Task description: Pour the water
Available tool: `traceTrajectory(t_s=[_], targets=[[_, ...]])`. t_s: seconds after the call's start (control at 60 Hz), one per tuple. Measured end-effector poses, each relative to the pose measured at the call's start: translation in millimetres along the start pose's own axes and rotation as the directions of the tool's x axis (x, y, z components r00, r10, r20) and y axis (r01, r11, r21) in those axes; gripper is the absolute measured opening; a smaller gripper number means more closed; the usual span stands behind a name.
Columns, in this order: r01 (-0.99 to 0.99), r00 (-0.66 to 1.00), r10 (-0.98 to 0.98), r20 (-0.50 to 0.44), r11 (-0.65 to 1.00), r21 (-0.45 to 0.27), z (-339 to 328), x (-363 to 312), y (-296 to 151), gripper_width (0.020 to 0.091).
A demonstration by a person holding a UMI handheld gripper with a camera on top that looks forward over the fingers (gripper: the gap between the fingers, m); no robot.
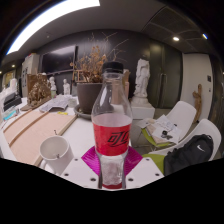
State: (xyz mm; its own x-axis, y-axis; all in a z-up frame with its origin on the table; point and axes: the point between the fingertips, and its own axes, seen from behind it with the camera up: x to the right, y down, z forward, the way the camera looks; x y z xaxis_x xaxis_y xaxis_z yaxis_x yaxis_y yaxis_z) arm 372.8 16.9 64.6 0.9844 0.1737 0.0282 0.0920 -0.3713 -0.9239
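Tongs [112, 160]: mine — both pink pads [93, 160] press the bottle's lower sides, pinching it upright between my fingers.
Cup [54, 149]: white, on the white table [75, 132], left of the bottle and apart from it.
Bottle [112, 125]: clear plastic, red label, dark cap, part-filled with clear water — dead centre in my grip.
Chair [181, 118]: white, right, beyond the table.
Shoe [190, 155]: black, nearest on the right.

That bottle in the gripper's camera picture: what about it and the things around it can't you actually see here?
- Bottle, gripper view: its base and the fingertips are cut off below, so grip contact is unclear.
- Red label: print too small to read.
- White cup: contents hidden by its rim.
- Table behind the bottle: hidden by the bottle itself.
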Motion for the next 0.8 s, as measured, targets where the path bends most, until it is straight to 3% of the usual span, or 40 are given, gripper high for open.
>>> traceTrajectory(t_s=[0.117,0.233,0.3,0.383,0.45,0.483,0.533,0.8], targets=[[-0.013,1.000,0.012,0.004,1.000,0.028,1,1,8,0.0259],[-0.020,1.000,0.020,0.000,0.998,0.063,-2,2,9,0.0328],[-0.031,1.000,0.031,0.001,0.997,0.068,-3,2,10,0.0403],[-0.043,0.999,0.043,-0.003,0.999,0.032,-6,5,13,0.0540],[-0.045,0.999,0.045,-0.007,0.999,-0.002,-13,4,18,0.0781],[-0.041,0.999,0.041,-0.011,0.999,-0.014,-18,4,18,0.0868],[-0.045,0.999,0.044,-0.023,0.998,-0.045,-29,2,20,0.0842],[-0.101,0.988,0.077,-0.134,0.978,-0.180,-140,-31,12,0.0852]])
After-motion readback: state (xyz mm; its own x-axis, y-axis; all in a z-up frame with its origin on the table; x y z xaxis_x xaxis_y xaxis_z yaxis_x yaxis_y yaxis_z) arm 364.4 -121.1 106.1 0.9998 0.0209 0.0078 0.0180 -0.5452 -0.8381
